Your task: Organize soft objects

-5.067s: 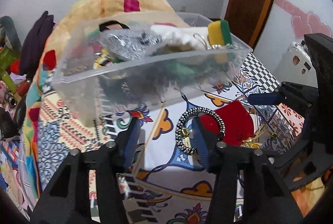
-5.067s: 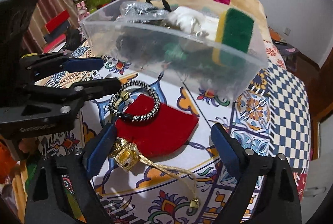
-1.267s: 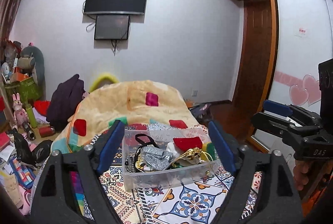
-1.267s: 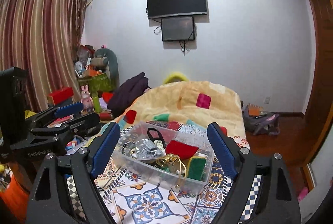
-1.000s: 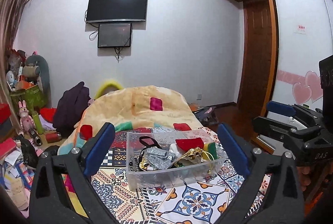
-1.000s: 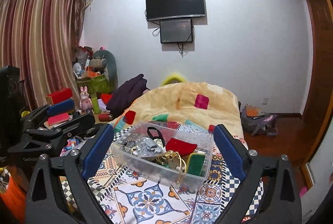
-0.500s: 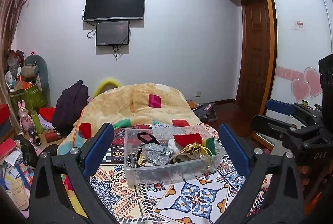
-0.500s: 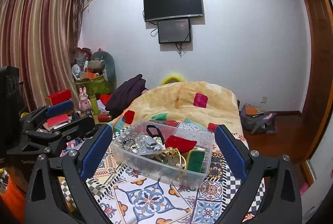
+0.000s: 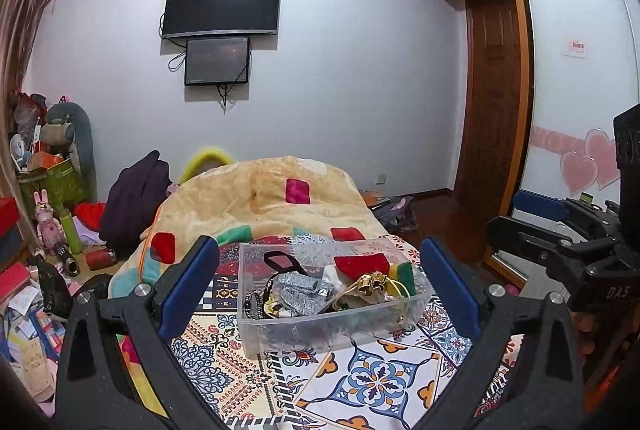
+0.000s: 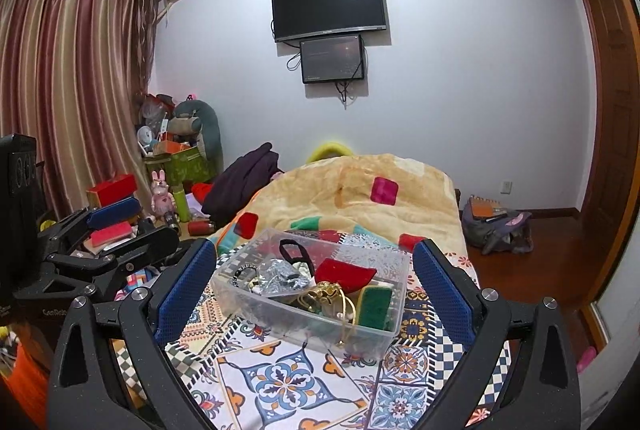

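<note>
Left wrist view: I've got both tongs, left tongs [image 9: 318,280] and right tongs [image 10: 315,280], spread wide and empty, well back from the clear bin [image 9: 332,322] on the bed, soft items piled inside, so sorting looks finished.

I'm seeing the bed [image 9: 384,386], wearing a patterned cover, carrying a clear plastic box [image 9: 332,322] near its middle; a yellow patchwork blanket [image 10: 360,198] is lying heaped just behind the box.
</note>
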{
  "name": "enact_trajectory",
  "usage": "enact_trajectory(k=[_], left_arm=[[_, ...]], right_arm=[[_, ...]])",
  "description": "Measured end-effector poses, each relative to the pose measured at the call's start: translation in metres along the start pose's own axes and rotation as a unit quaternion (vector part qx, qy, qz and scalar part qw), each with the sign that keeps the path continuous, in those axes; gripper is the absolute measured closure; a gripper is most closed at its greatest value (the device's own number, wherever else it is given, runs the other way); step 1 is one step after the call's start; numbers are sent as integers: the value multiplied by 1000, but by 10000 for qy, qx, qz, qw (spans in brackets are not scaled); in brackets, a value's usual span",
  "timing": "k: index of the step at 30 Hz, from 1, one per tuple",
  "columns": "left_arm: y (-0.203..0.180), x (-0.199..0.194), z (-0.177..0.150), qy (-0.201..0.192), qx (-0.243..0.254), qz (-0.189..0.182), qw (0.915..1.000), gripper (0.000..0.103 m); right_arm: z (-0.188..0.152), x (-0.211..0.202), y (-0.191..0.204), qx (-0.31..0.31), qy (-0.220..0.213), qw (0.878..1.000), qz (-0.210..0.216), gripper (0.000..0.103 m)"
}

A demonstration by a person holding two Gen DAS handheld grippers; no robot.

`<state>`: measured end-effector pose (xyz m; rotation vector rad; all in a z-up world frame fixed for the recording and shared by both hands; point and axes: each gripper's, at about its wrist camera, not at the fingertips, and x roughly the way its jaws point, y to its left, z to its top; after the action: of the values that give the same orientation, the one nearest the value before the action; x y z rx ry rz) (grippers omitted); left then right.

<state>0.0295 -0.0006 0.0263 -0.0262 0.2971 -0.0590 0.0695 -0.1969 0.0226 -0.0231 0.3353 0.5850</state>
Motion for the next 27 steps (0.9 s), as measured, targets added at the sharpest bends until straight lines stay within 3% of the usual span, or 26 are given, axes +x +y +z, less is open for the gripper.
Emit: enact_trajectory(k=[27], left_arm=[[-1,3,-4,102,-80,-85,9999,0]], right_arm=[[0,0,0,8,0,10000,9,3]])
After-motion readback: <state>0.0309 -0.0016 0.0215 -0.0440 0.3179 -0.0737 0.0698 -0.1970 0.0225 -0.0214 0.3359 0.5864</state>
